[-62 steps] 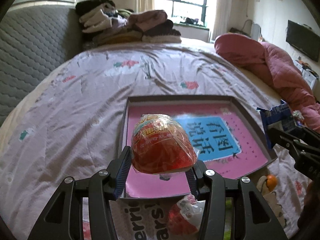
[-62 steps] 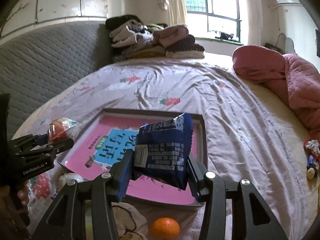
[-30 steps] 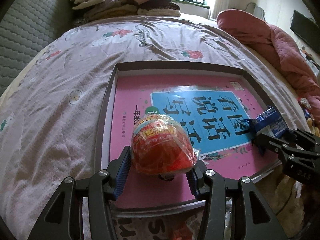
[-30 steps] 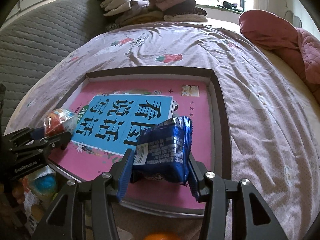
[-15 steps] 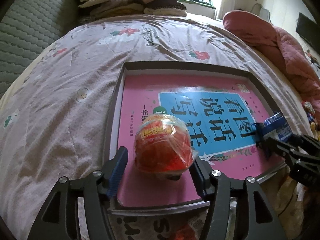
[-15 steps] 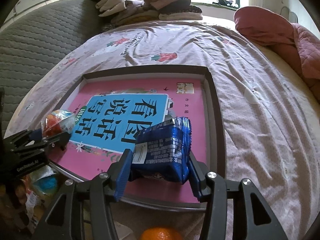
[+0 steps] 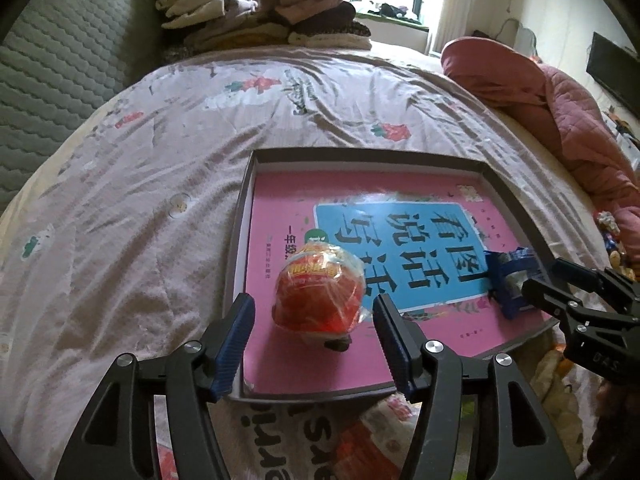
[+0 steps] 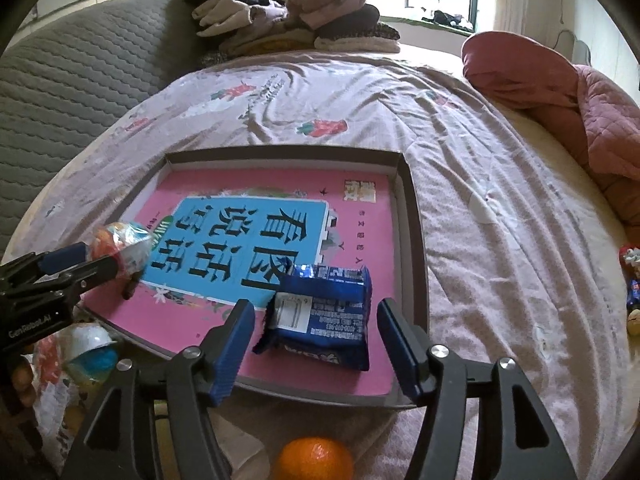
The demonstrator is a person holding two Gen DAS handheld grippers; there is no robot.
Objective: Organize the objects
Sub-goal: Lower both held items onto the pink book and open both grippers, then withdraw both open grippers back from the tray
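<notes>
left gripper [image 7: 312, 312] with jaws wide, blue pads clear on either side of a round red snack [image 7: 319, 294] wrapped in crinkled clear film, yellow-and-red label on top. sitting on the pink book [image 7: 360, 344] inside the shallow dark-rimmed box [image 7: 240, 240], near its front left corner. right gripper [image 8: 316, 324] with jaws opening at this moment, pads off the blue foil packet [image 8: 324, 316] lying between them: creased, glossy, white label panel and small print facing up, flat on the book near the box's front right corner. pink cover with a big blue panel of black characters. box resting on the bed [image 7: 120, 200], pale lilac cover with strawberry prints. orange [image 8: 314, 458] on the bed just in front of the box, below the right gripper. folded clothes [image 8: 288, 20] piled at the far end, pink quilt [image 8: 560, 92] bunched at the far right.
</notes>
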